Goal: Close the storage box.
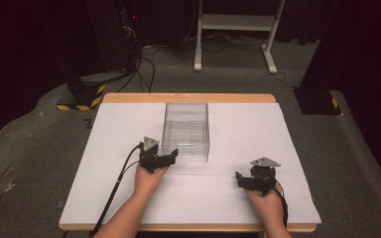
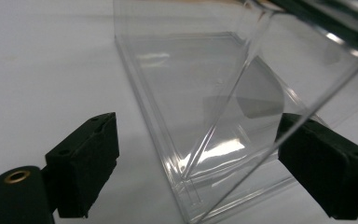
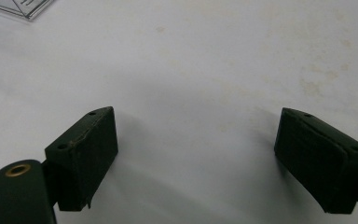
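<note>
A clear plastic box (image 1: 186,130) stands open-topped in the middle of the white table (image 1: 258,129). My left gripper (image 1: 164,159) sits at the box's near left corner, open. In the left gripper view that corner of the box (image 2: 200,154) stands between the two spread jaws, one jaw outside the wall and the other seen through it, neither touching. My right gripper (image 1: 245,181) rests low over bare table near the front right, open with nothing between its fingers (image 3: 86,149). A corner of the box (image 3: 23,7) shows at the top left of the right gripper view.
The table's wooden edge (image 1: 188,97) runs along the back. Beyond it are a white stand (image 1: 235,29), black equipment with cables (image 1: 129,44) and yellow-black striped bases (image 1: 82,96) on the grey floor. Bare white surface lies left and right of the box.
</note>
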A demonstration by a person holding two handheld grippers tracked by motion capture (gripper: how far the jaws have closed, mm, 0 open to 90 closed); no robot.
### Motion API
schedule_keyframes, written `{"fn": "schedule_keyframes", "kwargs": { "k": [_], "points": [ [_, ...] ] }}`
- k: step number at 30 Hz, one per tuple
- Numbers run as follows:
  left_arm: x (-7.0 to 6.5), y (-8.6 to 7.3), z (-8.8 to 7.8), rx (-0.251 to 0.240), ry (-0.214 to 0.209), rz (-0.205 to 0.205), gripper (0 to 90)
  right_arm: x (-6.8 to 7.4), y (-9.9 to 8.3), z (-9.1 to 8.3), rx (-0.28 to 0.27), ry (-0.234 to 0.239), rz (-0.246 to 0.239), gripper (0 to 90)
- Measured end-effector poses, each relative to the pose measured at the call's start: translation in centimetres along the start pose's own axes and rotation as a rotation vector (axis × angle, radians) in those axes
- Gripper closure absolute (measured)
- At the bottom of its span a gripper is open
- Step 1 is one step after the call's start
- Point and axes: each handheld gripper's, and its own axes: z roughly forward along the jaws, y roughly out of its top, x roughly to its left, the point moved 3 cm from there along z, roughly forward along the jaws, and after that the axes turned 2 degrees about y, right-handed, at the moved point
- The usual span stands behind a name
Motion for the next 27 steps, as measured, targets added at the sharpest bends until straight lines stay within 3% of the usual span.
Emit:
{"fn": "schedule_keyframes", "kwargs": {
  "k": [7,11,12,18,21,24,27],
  "points": [
    [-0.1,0.0,-0.3,0.0,0.005,0.002,16.0,0.0,0.0,0.0,0.0,0.0,0.002,13.2],
    [-0.5,0.1,-1.3,0.006,-0.009,0.041,15.3,0.0,0.0,0.0,-0.001,0.001,0.002,13.2],
    [-0.8,0.0,-2.1,0.015,-0.012,0.071,15.1,0.0,0.0,0.0,-0.001,0.001,0.002,13.1],
    [-1.1,-0.9,-4.2,0.027,-0.057,0.099,15.0,0.0,0.0,0.0,0.001,0.0,0.002,13.2],
    [-0.7,-1.6,-5.6,0.032,-0.081,0.101,15.1,0.0,0.0,0.0,0.0,0.0,0.0,13.2],
    [0.4,-2.2,-7.3,0.043,-0.076,0.119,15.4,0.0,0.0,0.0,0.001,-0.001,0.001,13.2],
    [1.1,-2.4,-8.0,0.046,-0.06,0.126,15.6,0.0,0.0,0.0,0.0,-0.002,0.001,13.2]
  ]
}}
